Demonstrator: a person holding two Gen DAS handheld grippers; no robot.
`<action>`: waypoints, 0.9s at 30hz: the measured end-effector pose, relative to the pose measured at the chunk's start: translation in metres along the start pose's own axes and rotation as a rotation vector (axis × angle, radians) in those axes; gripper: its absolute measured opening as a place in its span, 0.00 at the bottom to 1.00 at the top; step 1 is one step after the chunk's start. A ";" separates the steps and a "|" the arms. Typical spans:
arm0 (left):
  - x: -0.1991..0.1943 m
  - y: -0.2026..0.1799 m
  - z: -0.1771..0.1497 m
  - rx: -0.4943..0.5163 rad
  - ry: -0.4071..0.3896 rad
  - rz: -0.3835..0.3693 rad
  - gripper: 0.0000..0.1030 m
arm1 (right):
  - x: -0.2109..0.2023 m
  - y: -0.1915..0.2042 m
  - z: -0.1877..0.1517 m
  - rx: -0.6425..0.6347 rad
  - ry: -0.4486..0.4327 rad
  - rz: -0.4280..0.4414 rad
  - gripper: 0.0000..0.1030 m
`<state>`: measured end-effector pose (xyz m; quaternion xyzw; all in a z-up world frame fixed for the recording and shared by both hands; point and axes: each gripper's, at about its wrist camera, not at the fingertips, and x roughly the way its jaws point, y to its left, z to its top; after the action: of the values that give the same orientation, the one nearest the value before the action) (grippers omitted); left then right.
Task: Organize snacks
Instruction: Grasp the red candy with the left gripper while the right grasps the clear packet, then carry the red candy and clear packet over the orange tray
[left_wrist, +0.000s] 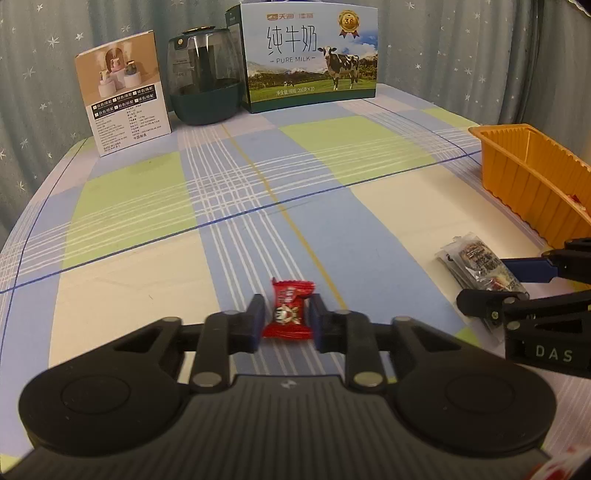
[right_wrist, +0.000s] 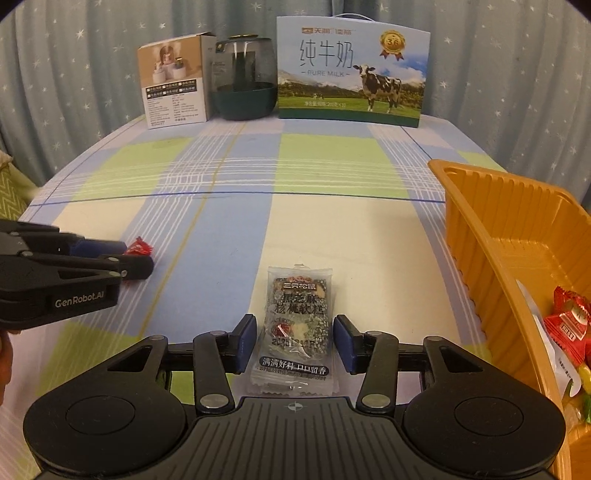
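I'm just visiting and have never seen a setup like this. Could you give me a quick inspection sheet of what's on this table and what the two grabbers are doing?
Surface: table under a blue, green and cream plaid cloth.
Job's things: red candy between the left fingers; clear snack packet between the right fingers; orange tray at the right, some red snacks already inside.
Clutter: milk carton, dark glass jar and small product box along the far edge.
Grippers: left gripper close around the candy, grip not certain; right gripper open, straddling the packet.
Cables: nothing seen.
Surroundings: star-patterned curtain behind the table.
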<state>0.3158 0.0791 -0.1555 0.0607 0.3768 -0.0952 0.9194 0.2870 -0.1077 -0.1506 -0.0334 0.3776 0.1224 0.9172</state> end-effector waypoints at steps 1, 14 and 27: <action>0.000 0.000 0.000 0.000 0.001 0.000 0.17 | 0.000 0.000 0.000 0.003 0.001 -0.002 0.45; -0.023 -0.008 -0.008 -0.092 0.030 0.014 0.14 | -0.025 -0.010 -0.006 0.056 0.022 0.008 0.37; -0.100 -0.054 -0.007 -0.135 -0.024 0.018 0.14 | -0.111 -0.015 -0.011 0.106 -0.037 0.023 0.37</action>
<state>0.2296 0.0410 -0.0918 0.0007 0.3709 -0.0619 0.9266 0.2074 -0.1457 -0.0809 0.0219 0.3668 0.1133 0.9231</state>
